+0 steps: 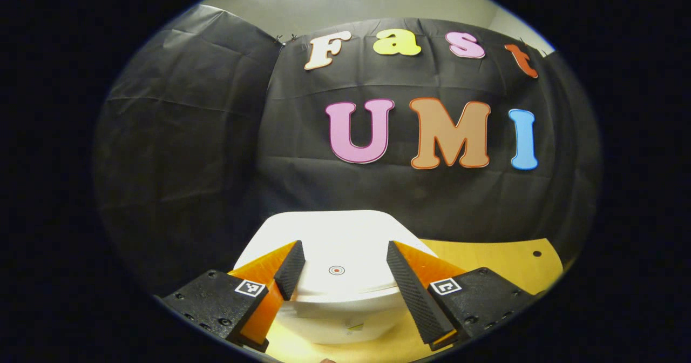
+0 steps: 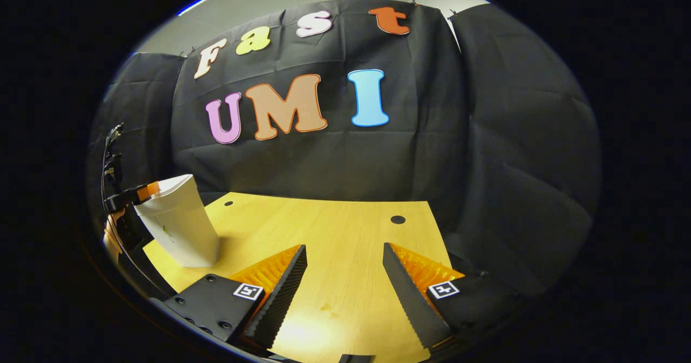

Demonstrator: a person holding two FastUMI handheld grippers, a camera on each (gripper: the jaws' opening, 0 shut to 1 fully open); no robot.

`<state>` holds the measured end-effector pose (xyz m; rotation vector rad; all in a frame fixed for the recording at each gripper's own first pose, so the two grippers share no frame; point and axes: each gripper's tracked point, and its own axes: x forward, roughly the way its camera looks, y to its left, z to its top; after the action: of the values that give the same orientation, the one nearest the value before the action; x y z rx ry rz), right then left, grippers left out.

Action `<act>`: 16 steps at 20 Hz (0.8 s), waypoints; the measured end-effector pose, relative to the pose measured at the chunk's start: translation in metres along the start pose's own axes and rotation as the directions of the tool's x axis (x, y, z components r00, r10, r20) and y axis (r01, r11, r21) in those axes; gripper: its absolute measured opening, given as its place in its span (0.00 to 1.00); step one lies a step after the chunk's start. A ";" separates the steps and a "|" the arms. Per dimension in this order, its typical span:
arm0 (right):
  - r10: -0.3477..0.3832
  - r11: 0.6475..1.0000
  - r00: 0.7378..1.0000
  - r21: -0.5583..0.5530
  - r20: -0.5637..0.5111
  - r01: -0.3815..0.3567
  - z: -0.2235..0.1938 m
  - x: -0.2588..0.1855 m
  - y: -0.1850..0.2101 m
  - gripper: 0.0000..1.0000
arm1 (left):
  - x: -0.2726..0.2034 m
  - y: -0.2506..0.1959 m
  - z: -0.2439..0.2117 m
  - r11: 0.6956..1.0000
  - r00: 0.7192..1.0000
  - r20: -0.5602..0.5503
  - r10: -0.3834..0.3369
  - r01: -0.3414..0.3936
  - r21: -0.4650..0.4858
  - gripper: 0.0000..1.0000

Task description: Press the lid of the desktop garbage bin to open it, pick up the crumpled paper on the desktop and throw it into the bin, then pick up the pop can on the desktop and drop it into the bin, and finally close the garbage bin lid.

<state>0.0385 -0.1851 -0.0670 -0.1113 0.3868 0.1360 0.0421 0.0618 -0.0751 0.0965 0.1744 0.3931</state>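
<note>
A white desktop garbage bin [image 1: 334, 293] stands right in front of the left gripper [image 1: 341, 268], its lid [image 1: 334, 244] down and marked with a small round dot. The left gripper is open, its fingertips [image 1: 291, 266] level with the lid's near edge and spread over it. In the right gripper view the same bin [image 2: 181, 222] stands at the far left of the yellow wooden table [image 2: 334, 233], with the other gripper [image 2: 129, 195] at its top edge. The right gripper [image 2: 345, 276] is open above bare tabletop, holding nothing.
The table has small dark holes [image 2: 398, 220] near its far edge and ends at the black cloth wall [image 2: 334, 152]. A dark cable [image 2: 110, 158] hangs at the left behind the bin. The table's right corner [image 1: 534, 260] lies beyond the bin.
</note>
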 end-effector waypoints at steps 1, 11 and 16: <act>0.005 1.000 1.000 -0.003 -0.005 -0.005 -0.003 0.002 0.001 0.95 | -0.001 0.000 -0.010 1.000 1.000 -0.026 0.015 -0.015 0.017 0.92; 0.067 0.996 0.997 -0.051 -0.046 -0.069 -0.022 0.014 0.013 0.95 | -0.001 0.000 -0.009 1.000 0.997 0.073 0.002 -0.003 0.015 0.94; 0.092 0.995 0.996 -0.043 0.004 -0.091 -0.007 0.014 0.021 0.95 | -0.001 0.001 -0.004 1.000 0.999 0.041 -0.008 0.007 0.030 0.93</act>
<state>0.0452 -0.1640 -0.0804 -0.1357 0.3829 0.2352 0.0395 0.0628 -0.0788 0.1330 0.1398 0.3807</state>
